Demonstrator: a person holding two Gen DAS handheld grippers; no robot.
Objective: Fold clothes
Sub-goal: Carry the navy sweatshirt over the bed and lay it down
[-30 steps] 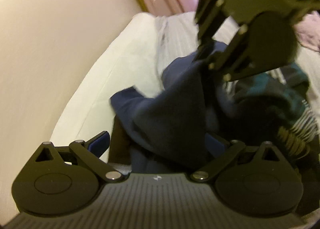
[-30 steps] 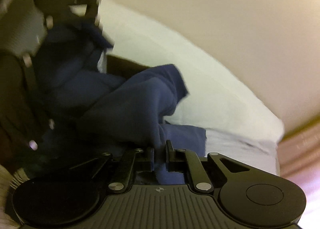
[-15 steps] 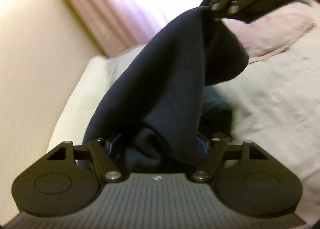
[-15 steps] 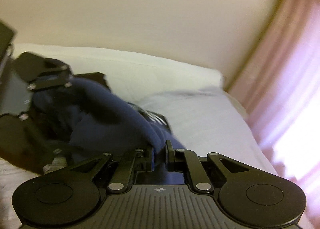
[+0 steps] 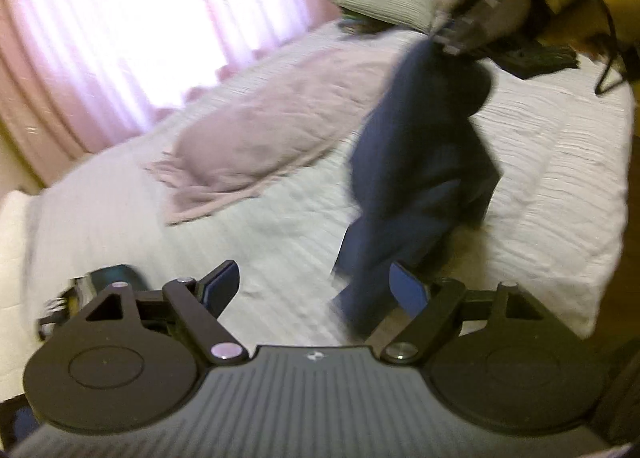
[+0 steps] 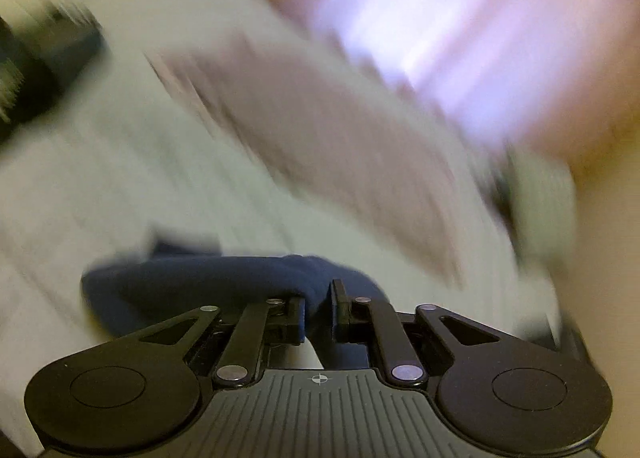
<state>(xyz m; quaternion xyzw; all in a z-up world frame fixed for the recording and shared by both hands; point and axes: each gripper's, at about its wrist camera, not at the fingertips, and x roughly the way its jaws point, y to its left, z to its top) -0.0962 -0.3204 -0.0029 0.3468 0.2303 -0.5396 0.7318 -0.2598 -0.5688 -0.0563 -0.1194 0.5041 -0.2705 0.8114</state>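
A navy blue garment [image 5: 420, 162] hangs in a long bunch over the white bed [image 5: 560, 162], its lower end reaching the quilt. Its top is pinched in my right gripper [image 5: 452, 34], seen at the upper right of the left wrist view. In the blurred right wrist view the right gripper [image 6: 318, 298] is shut on the navy garment [image 6: 200, 278], which trails off to the left. My left gripper [image 5: 316, 288] is open with nothing between its blue pads [image 5: 408, 290]. The garment hangs just beyond the right pad.
A pink cloth [image 5: 260, 126] lies spread on the bed toward the pink curtains [image 5: 100, 18]. A grey pillow [image 5: 388, 2] sits at the far end. A dark teal and striped clothing pile [image 5: 108, 278] lies at the lower left, also as the dark pile [image 6: 24, 70].
The right gripper has carried the navy garment up and away from the clothing pile, out over the bed. The cloth has left the left gripper's jaws. Both views swung toward the window.
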